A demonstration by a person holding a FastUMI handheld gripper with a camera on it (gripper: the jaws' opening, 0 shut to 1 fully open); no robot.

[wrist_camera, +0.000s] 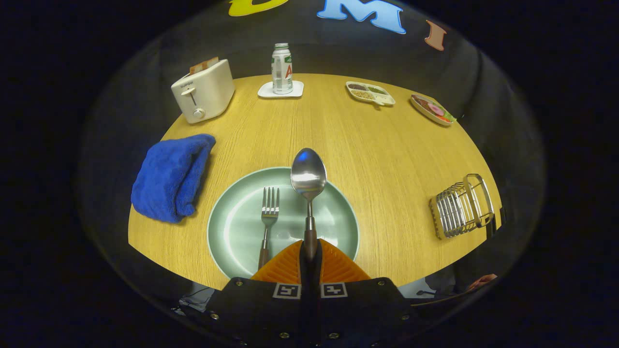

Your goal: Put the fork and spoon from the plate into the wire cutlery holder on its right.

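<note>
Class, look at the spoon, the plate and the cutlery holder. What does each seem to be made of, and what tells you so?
Spoon: polished metal bowl, mirror glints; its darker handle, perhaps wood or plastic, is pinched between the fingers of the gripper.
Plate: pale green with a soft sheen, probably glazed ceramic or melamine.
Cutlery holder: thin shiny metal wire with open gaps.

Fork (269,217) on plate (232,227), cutlery holder (462,206) right, towel (171,176) left
</note>
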